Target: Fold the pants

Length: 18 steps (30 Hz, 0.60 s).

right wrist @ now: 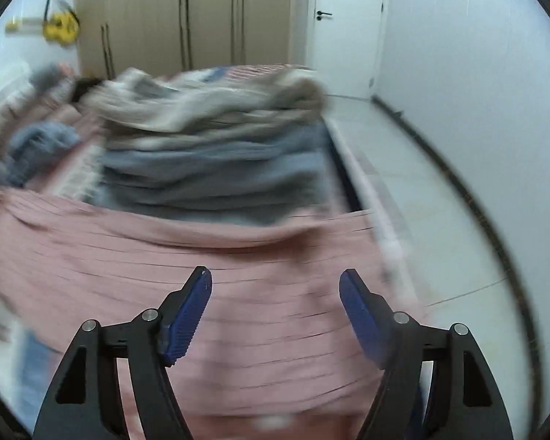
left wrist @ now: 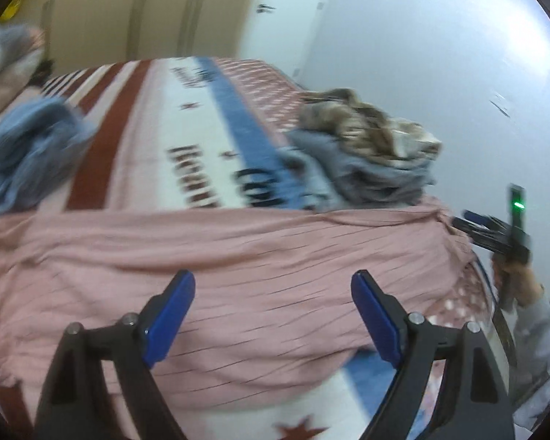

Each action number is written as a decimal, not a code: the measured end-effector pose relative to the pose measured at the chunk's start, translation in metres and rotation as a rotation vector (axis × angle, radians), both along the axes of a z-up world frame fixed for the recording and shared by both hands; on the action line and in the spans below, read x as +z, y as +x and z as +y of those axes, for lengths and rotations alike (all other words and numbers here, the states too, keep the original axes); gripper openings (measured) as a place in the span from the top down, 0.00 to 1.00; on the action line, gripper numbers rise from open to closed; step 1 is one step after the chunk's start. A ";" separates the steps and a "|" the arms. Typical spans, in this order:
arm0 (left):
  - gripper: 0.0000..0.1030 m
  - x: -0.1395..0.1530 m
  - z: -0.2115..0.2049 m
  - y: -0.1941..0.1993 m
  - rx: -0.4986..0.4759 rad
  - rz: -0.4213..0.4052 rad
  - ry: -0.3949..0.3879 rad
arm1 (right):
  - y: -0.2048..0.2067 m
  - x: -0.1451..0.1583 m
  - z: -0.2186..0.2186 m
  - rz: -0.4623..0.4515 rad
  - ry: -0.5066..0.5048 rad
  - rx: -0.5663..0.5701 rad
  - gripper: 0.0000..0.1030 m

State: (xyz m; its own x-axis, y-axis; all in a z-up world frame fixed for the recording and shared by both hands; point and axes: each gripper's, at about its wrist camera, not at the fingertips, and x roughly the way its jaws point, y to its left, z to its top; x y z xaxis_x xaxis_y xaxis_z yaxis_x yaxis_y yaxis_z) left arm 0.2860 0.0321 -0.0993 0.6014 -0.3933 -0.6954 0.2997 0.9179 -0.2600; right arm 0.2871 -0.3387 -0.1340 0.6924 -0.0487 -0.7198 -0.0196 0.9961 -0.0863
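Pink striped pants (left wrist: 220, 275) lie spread flat across the near part of the bed, also filling the lower half of the right wrist view (right wrist: 201, 267). My left gripper (left wrist: 273, 282) hangs above them, open, with nothing between its blue pads. My right gripper (right wrist: 275, 282) is likewise open and empty over the pants' right part near the bed edge. In the left wrist view the right gripper's body (left wrist: 495, 234) with a green light shows at the far right, held by a hand.
A pile of grey and beige clothes (right wrist: 209, 146) sits on the bed just behind the pants, near the right edge. A crumpled blue garment (left wrist: 29, 150) lies at the left. The bedspread (left wrist: 187, 128) has red, white and blue stripes. Tiled floor (right wrist: 440, 220) and a white wall lie to the right.
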 end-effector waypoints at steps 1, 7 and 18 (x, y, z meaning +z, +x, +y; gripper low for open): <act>0.18 0.004 -0.011 0.000 -0.013 -0.008 0.007 | 0.006 -0.005 -0.010 0.015 -0.007 -0.001 0.34; 0.18 0.013 -0.049 0.000 -0.043 -0.024 0.051 | 0.029 -0.035 -0.027 0.130 -0.053 0.084 0.42; 0.18 0.002 -0.050 0.012 0.005 -0.008 0.094 | 0.089 -0.030 -0.068 0.106 -0.055 -0.040 0.56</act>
